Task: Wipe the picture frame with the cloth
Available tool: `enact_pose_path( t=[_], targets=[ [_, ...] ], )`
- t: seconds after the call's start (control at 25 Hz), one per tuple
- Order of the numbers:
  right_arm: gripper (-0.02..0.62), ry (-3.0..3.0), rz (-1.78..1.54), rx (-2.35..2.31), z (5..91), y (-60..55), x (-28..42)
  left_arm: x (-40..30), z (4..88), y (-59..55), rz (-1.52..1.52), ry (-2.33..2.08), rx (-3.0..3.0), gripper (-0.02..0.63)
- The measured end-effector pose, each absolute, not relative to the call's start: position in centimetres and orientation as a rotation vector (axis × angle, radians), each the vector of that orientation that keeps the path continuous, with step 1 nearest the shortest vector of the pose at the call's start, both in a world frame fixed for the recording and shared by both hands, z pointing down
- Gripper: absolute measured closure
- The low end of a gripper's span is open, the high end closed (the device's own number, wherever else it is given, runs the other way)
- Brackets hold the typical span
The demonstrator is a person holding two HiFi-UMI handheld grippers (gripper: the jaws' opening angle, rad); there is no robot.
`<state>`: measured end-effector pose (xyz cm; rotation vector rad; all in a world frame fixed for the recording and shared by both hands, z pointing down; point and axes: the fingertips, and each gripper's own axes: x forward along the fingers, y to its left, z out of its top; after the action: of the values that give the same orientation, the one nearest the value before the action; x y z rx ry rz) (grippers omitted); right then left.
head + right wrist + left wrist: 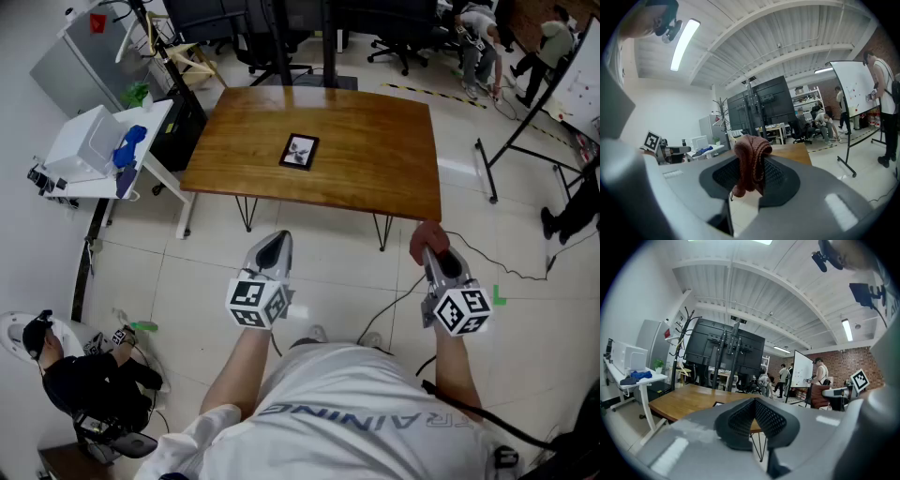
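Our left gripper (274,248) has its jaws together on nothing, our right gripper (436,261) clamps the cloth (751,161), and the frame (300,151) lies flat on the table (375,183), well apart from both.

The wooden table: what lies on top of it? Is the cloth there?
Only the picture frame lies on the table, near its middle. The cloth is not on it: the jaws of the right gripper hold it over the floor. The wood under the frame is covered.
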<state>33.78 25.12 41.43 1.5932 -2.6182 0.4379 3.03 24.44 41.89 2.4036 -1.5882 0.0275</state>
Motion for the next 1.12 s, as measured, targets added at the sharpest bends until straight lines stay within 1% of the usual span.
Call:
enact_pose_path(
  t=[0.24,0.36,0.76,1.12],
  targets=[
    [0.48,-2.633,0.44,1.576,40.2,23.1,27.3,-3.6,42.4,23.7,0.036,-1.616,2.382,0.603],
    [0.48,-2.641,0.428,1.524,40.4,21.8,25.1,-5.6,43.5,23.4,0.028,-1.628,2.34,0.603],
    [0.48,-2.693,0.495,1.369,42.4,13.3,21.0,-7.7,46.2,18.2,0.051,-1.653,2.245,0.603],
    [0.48,-2.747,0.514,1.329,43.5,0.4,20.4,-7.4,45.8,7.3,0.107,-1.736,2.211,0.603]
  ],
)
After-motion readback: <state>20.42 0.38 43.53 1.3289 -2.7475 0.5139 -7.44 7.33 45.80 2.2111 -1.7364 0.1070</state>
